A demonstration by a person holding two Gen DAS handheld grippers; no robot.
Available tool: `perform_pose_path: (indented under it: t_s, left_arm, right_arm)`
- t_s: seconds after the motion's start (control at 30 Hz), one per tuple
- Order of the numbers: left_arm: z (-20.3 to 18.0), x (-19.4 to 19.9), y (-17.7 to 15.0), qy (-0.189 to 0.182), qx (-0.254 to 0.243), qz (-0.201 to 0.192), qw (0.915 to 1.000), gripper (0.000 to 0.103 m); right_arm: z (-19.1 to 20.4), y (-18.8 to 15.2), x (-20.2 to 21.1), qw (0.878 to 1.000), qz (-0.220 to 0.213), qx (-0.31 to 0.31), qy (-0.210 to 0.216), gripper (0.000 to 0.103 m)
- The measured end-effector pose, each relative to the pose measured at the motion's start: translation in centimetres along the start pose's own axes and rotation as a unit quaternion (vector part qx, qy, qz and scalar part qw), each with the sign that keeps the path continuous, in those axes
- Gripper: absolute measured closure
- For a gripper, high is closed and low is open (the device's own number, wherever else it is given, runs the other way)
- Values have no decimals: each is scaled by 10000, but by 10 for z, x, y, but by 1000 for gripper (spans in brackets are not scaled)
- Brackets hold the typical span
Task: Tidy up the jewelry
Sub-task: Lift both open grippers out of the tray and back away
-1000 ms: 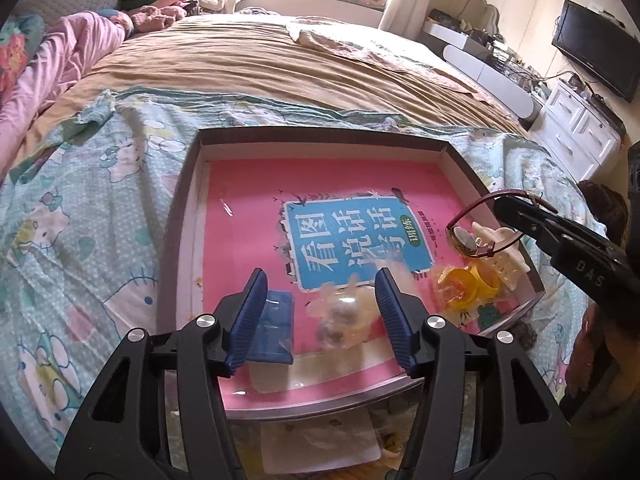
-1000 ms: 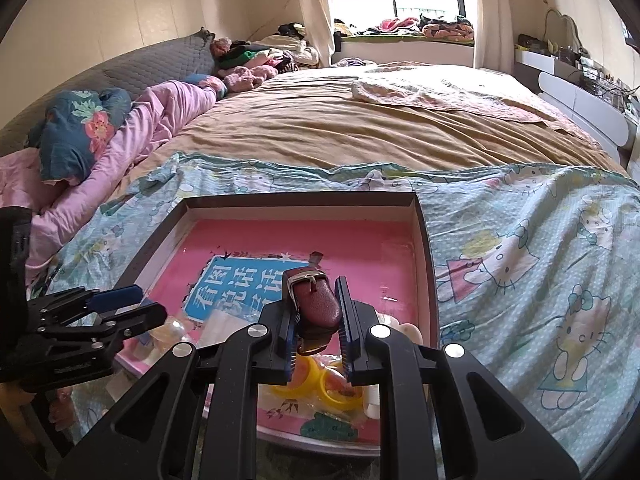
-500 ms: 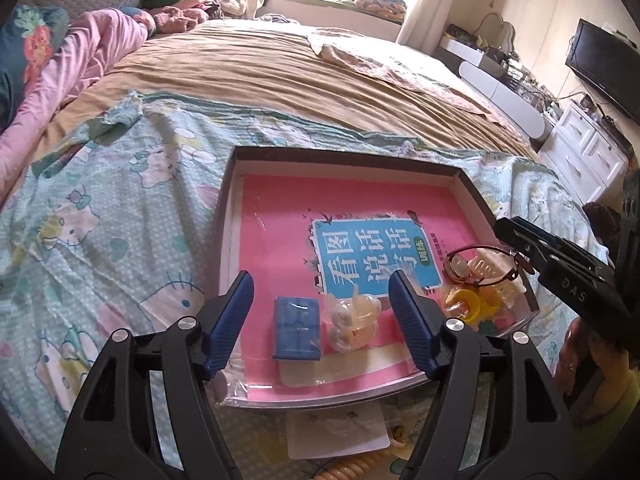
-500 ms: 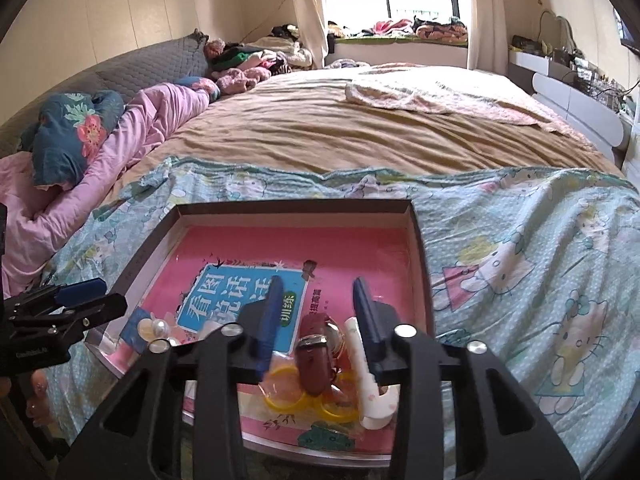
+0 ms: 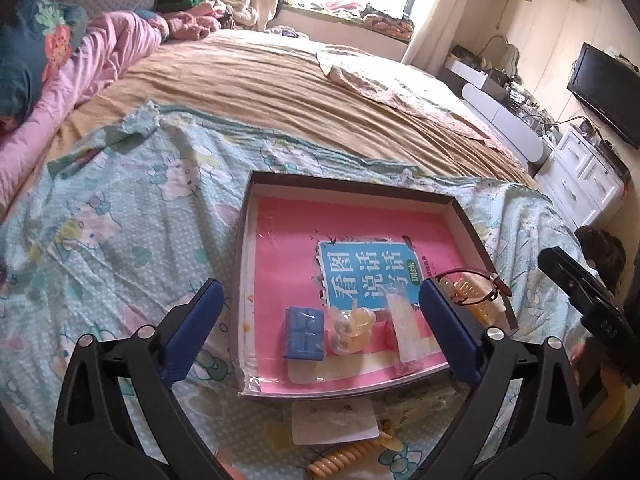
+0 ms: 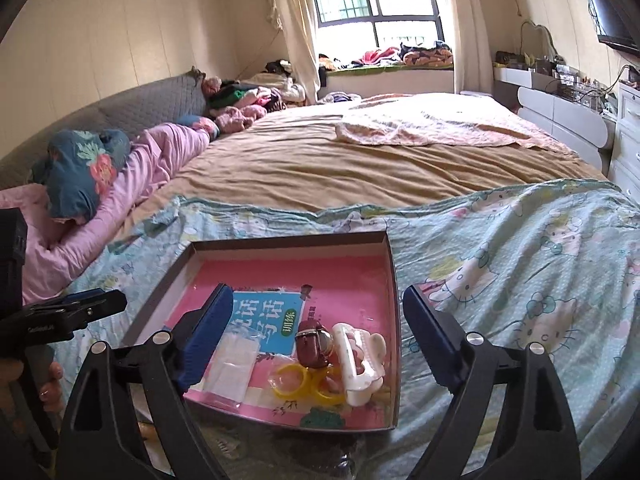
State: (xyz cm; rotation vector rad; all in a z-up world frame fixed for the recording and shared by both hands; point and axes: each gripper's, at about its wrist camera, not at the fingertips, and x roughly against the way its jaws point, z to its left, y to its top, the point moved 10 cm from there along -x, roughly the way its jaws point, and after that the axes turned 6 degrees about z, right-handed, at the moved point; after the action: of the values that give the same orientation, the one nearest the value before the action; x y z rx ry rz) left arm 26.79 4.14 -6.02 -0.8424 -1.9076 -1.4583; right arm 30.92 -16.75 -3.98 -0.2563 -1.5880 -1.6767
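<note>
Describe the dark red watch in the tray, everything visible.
The dark red watch lies in the tray near its right wall, free of both grippers. Leather-looking maroon strap with a metal buckle, looped; its face isn't clear. It rests against the white hair claw and over the yellow rings, on the pink book cover.

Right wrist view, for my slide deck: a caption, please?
Open right gripper above the tray holding a maroon watch, white hair claw and yellow rings.

One tray (image 6: pixel 394 276), one blue box (image 5: pixel 304 333), two yellow rings (image 6: pixel 289 380), one white clip (image 6: pixel 360 364), one watch (image 6: pixel 314 342), two grippers (image 5: pixel 320 334).
</note>
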Motion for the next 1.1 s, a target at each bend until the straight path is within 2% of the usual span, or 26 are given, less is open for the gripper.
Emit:
perform_pose_path:
  t_s: [0.47, 1.1]
  left_arm:
    - [-5, 33, 8, 66, -50, -330, 9994, 10]
    - [1, 67, -7, 188, -43, -581, 9981, 10]
  right_arm:
    - [15, -4, 31, 9997, -138, 173, 140, 17]
    - [43, -19, 56, 9981, -111, 460, 391, 17]
